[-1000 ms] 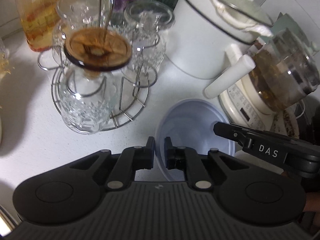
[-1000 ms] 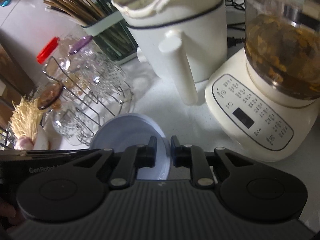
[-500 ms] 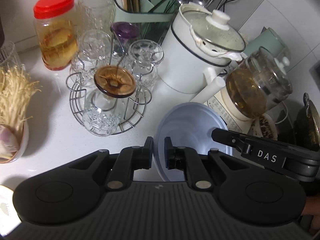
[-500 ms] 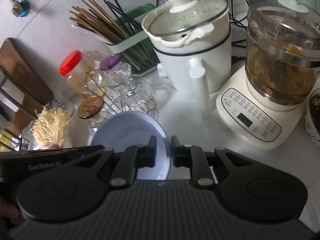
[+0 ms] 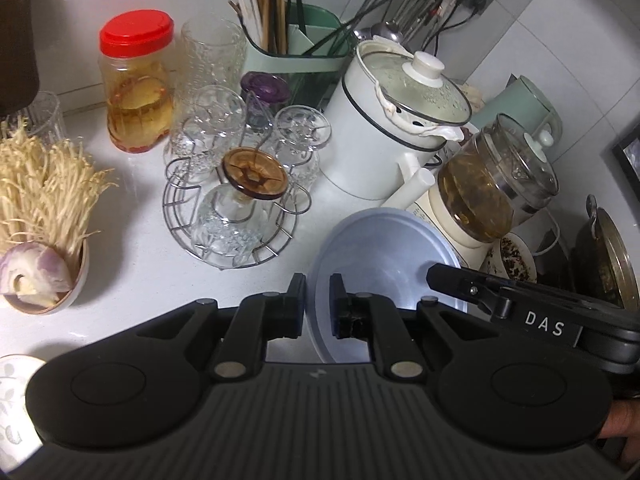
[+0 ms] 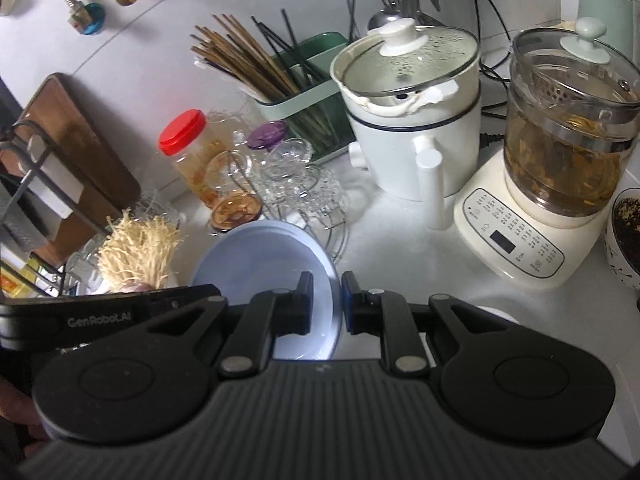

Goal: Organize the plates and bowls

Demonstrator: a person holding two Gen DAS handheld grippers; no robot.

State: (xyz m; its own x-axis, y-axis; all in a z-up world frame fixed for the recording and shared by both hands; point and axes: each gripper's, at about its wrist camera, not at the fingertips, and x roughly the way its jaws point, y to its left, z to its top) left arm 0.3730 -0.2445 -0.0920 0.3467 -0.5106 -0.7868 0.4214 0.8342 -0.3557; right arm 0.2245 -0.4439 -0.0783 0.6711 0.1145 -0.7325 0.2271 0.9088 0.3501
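A pale blue plate (image 5: pixel 384 252) is held in the air above the white counter by both grippers. My left gripper (image 5: pixel 317 306) is shut on its left rim. My right gripper (image 6: pixel 326 304) is shut on the right rim of the same plate (image 6: pixel 264 256). The right gripper's body also shows in the left wrist view (image 5: pixel 520 304), at the plate's right side. A bowl (image 5: pixel 76 288) with enoki mushrooms and a cut onion stands at the left. A patterned plate (image 5: pixel 12 392) shows at the lower left edge.
A wire rack of upturned glasses (image 5: pixel 236 200), a red-lidded jar (image 5: pixel 136 84), a green utensil holder (image 5: pixel 304 48), a white lidded pot (image 5: pixel 392 128) and a glass kettle on its base (image 6: pixel 560 160) crowd the counter. A wooden board (image 6: pixel 76 148) leans at the left.
Both grippers have lifted the blue plate up and back from the counter; the view has widened and the rack, pot and kettle look smaller and farther.
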